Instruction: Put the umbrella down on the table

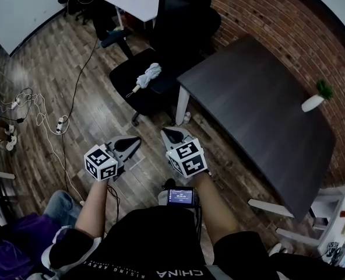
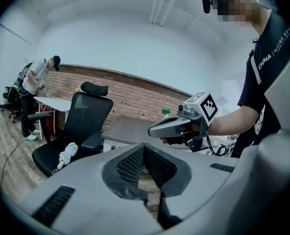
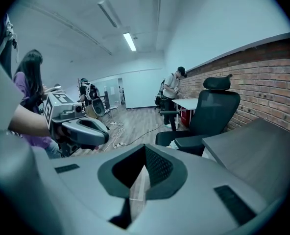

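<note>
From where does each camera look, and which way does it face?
Head view: on the person's head, facing steeply down at umbrella, chair and table; shows forearms, left gripper, right gripper.
Left gripper view: on the left gripper, looking along its shut jaws toward chair and table; shows the right gripper and the person's torso.
Right gripper view: on the right gripper, looking along its shut jaws toward chair and table; shows the left gripper and forearm.
Shared: both gripper views show the chair, table and brick wall.
</note>
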`<control>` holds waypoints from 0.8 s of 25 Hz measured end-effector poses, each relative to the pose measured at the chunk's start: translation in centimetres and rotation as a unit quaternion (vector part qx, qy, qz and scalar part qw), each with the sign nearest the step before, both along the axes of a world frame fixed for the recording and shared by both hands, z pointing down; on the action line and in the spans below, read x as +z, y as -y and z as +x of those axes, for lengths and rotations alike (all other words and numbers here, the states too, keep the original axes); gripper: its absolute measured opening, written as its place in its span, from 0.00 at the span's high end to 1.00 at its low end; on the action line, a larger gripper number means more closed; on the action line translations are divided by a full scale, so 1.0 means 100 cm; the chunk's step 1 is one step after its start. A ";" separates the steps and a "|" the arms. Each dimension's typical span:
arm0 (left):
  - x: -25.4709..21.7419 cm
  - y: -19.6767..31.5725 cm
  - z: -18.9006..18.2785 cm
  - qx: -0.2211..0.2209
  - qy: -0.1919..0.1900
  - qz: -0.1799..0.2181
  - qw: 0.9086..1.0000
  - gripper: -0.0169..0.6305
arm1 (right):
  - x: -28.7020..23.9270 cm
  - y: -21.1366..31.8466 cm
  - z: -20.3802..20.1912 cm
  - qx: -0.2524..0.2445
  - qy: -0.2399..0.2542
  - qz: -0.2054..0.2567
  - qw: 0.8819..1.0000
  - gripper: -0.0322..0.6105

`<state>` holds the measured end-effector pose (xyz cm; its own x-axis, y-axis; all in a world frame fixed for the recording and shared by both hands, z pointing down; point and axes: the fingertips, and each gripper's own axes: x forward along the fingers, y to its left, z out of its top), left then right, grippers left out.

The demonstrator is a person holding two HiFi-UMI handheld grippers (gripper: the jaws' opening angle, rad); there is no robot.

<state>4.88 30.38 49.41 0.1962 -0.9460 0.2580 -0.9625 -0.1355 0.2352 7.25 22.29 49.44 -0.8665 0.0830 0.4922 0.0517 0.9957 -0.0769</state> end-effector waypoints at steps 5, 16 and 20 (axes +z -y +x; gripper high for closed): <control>0.001 0.022 -0.022 -0.011 0.002 -0.002 1.000 0.97 | 0.001 0.021 -0.024 -0.015 0.003 -0.002 1.000 0.94; -0.006 0.061 -0.061 -0.045 0.007 -0.005 0.999 0.97 | -0.007 0.065 -0.062 -0.035 0.009 -0.010 0.999 0.94; 0.000 0.064 -0.072 -0.048 -0.002 -0.009 0.999 0.97 | 0.001 0.071 -0.072 -0.034 0.000 -0.018 0.999 0.94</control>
